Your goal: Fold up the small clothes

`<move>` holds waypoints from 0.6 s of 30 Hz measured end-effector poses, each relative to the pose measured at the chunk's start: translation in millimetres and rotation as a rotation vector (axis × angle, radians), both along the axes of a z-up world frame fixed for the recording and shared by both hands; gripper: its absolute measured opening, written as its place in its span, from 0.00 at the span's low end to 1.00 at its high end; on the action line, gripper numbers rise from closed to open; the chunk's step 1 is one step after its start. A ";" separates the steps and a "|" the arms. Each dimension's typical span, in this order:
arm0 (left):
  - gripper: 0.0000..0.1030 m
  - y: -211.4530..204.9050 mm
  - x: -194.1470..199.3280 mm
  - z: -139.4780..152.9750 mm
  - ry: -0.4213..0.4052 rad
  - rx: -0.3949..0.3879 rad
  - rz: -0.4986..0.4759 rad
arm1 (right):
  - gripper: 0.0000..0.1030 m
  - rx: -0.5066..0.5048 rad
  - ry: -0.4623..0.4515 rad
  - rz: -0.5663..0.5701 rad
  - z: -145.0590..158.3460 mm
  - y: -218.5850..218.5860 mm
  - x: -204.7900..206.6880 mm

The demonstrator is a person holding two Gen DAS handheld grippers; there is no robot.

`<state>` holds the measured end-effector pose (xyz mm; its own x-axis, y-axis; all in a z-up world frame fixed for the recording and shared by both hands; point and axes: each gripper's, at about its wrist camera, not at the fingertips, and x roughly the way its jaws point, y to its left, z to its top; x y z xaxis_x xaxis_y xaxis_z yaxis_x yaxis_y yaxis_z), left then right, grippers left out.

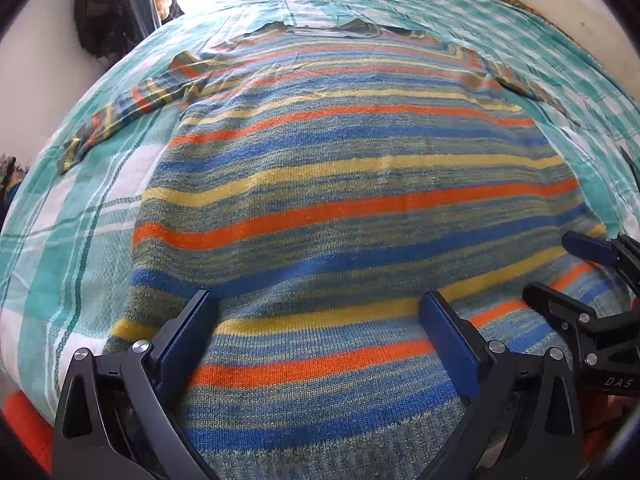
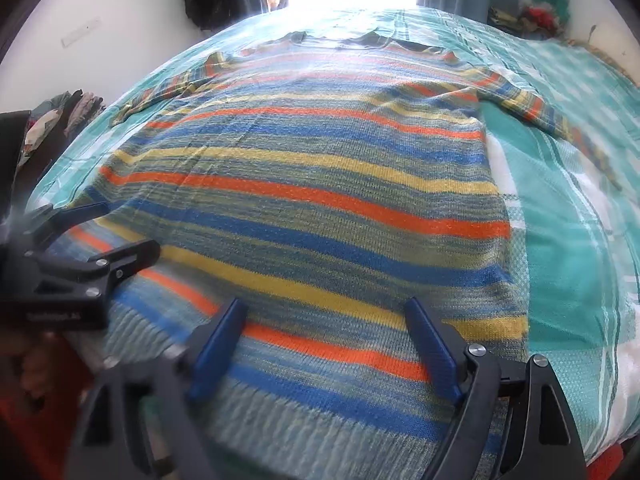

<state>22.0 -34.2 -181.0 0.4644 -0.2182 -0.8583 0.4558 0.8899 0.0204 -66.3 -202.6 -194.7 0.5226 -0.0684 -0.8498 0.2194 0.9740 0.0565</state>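
Tilting steeply down over the near hem, the left gripper has its blue-padded jaws spread wide, with nothing clamped between them; only flat knit lies under the gap. At about three o'clock from it in the left wrist view, the right gripper hovers just beside it, also angled down, its jaws apart and empty over the same hem. Beneath both lies the striped sweater, spread flat with bands of orange, blue and yellow; its ribbed hem sits at six o'clock, its neckline at twelve, and its sleeves reach out toward ten and two o'clock. It rests on a teal-and-white checked bedspread, which shows on both sides of the sweater.
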 end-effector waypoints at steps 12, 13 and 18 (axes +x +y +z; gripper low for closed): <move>0.99 -2.1 -0.7 -1.7 -0.010 0.009 0.000 | 0.82 -0.016 -0.005 -0.001 -0.3 1.9 0.8; 0.99 -2.2 -0.9 -1.5 -0.012 0.007 0.000 | 0.82 -0.017 -0.006 -0.001 -0.4 2.0 0.5; 0.99 5.3 -2.5 5.8 -0.015 -0.044 -0.007 | 0.84 -0.009 -0.014 -0.009 1.9 0.1 -0.8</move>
<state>19.4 -28.9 -175.2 0.4757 -0.2585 -0.8408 0.4617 0.8869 -0.0114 -67.1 -202.5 -192.9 0.5342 -0.0809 -0.8415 0.2272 0.9725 0.0508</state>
